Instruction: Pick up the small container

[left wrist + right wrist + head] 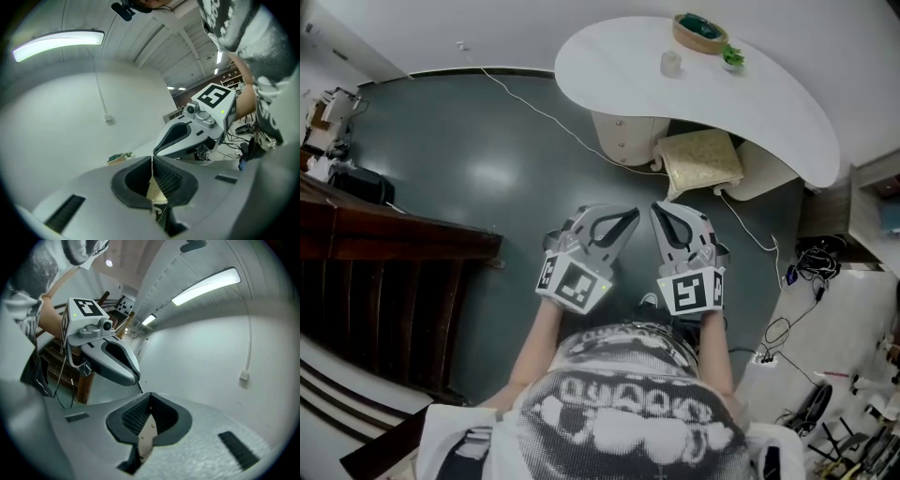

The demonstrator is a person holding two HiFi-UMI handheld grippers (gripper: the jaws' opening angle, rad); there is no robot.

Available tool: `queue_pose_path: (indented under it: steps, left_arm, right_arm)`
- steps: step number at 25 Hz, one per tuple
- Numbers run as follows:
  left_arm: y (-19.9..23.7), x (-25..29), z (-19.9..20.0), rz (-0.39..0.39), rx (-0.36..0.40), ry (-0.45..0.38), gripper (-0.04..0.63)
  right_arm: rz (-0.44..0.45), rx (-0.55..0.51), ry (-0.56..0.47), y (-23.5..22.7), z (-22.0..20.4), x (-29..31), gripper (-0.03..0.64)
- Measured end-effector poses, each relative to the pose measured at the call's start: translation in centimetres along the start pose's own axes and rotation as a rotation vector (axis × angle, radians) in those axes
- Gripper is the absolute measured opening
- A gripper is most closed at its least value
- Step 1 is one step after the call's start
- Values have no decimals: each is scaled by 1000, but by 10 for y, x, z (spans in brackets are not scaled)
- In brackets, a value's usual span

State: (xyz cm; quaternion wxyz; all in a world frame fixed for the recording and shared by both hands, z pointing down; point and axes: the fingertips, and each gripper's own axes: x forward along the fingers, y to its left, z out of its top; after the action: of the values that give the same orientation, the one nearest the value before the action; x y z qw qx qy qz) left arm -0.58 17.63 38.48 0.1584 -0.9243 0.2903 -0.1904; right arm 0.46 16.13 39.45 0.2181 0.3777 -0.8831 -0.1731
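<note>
Left gripper (628, 217) and right gripper (660, 210) side by side, close to the body, above dark floor (469, 169), well short of the white table (787, 112). Jaws of each pressed together, nothing pinched, nothing between. Small container (671, 64) upright on the far part of the tabletop, well apart from both grippers. Just beyond it a round bowl (700, 32) with green contents; to its right a small green item (732, 58). Between grippers and table: a cushioned stool (701, 159) tucked partly under the near edge, a pale table base (623, 136), a white cable (534, 105) trailing across the floor. Dark wooden steps (384, 281) at the left, loose dark cables (811, 262) at the right
</note>
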Motion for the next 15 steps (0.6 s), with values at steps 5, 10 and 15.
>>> queue_pose_path:
  steps: [5, 10, 15]
  left_arm:
    - [49, 6, -23, -28, 13, 0, 8]
    - [95, 8, -44, -54, 14, -12, 8]
    - [141, 7, -61, -67, 23, -43, 8]
  right_arm:
    - [-9, 1, 24, -12, 10, 55, 5]
    - [-21, -1, 53, -20, 18, 104, 5]
    - [-46, -1, 67, -25, 29, 147, 5]
